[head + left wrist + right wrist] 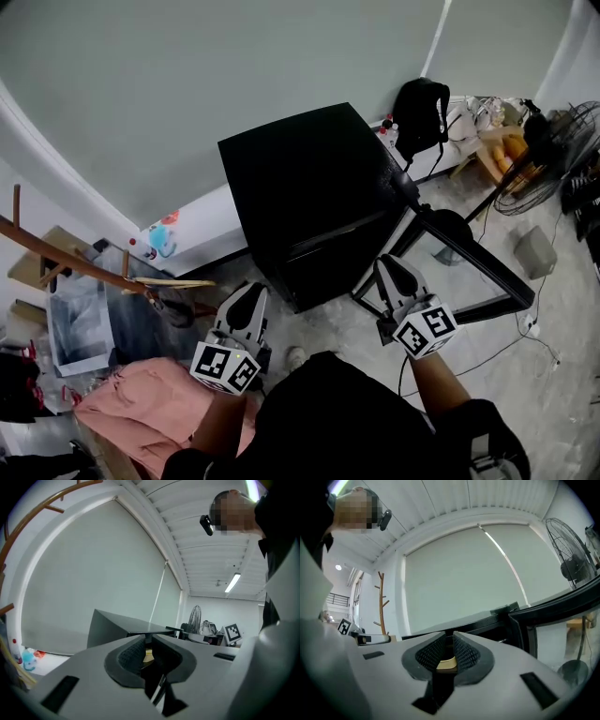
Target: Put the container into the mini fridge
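Soft, even indoor light fills all three views, and the floor [572, 319] shows no hard shadows. The head view bends strongly towards its edges, so the pale blind [234, 75] bows into a curve. The black mini fridge [309, 187] reads as a nearly featureless dark block with a faint sheen on its top. Both gripper views are wide-angle circles with black corners. In the left gripper view a ceiling strip light [233, 582] burns white and another patch glares at the top edge. The right gripper view catches a bright tube [340, 485] at its upper left. Whatever lies closest to each lens is soft, the background sharper
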### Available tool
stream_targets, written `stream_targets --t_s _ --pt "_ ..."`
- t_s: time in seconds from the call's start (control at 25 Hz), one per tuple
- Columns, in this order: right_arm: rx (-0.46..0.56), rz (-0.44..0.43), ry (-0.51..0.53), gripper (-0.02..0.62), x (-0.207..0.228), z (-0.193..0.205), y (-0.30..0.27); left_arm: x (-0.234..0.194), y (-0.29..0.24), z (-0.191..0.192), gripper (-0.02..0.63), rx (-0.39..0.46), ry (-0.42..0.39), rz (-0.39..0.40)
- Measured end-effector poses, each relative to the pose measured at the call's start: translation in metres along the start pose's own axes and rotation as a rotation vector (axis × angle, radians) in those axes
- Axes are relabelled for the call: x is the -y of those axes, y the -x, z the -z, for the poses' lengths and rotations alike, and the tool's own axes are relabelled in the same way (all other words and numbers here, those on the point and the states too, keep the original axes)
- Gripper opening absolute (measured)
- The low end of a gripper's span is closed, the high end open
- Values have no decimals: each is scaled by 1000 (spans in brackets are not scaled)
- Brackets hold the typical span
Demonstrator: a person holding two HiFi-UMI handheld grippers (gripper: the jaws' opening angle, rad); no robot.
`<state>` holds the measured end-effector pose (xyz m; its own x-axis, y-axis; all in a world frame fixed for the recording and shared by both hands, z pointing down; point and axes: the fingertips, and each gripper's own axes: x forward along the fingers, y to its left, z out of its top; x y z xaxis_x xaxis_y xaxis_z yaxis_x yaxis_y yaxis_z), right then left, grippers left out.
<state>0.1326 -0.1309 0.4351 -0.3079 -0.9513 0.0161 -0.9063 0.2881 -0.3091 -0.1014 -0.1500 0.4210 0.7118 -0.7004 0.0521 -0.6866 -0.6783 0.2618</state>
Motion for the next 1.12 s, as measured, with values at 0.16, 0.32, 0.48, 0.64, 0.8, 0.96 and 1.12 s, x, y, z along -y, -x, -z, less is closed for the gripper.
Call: stream_targets --t_s 0.16,0.32,0.48,0.64,0.8,0.96,1.12 --pt "24 -14 43 40 -11 -3 1 -3 6 -11 45 45 -52 -3" --pt "19 -36 133 31 -26 -5 -3 -7 4 -14 38 58 -47 12" --pt "28 -39 167 31 -33 -8 -3 -7 3 -13 37 60 -54 12" --pt "44 -39 132 31 -32 -12 -5 -7 1 -12 35 61 -50 18" --pt "55 -41 109 31 -31 -15 -5 -6 -1 -13 35 63 -48 24" --pt "57 -43 94 31 -30 -14 -5 -4 -2 -11 35 58 -44 31" --pt "54 -56 85 31 -36 -11 -7 -4 0 -9 35 49 -45 36"
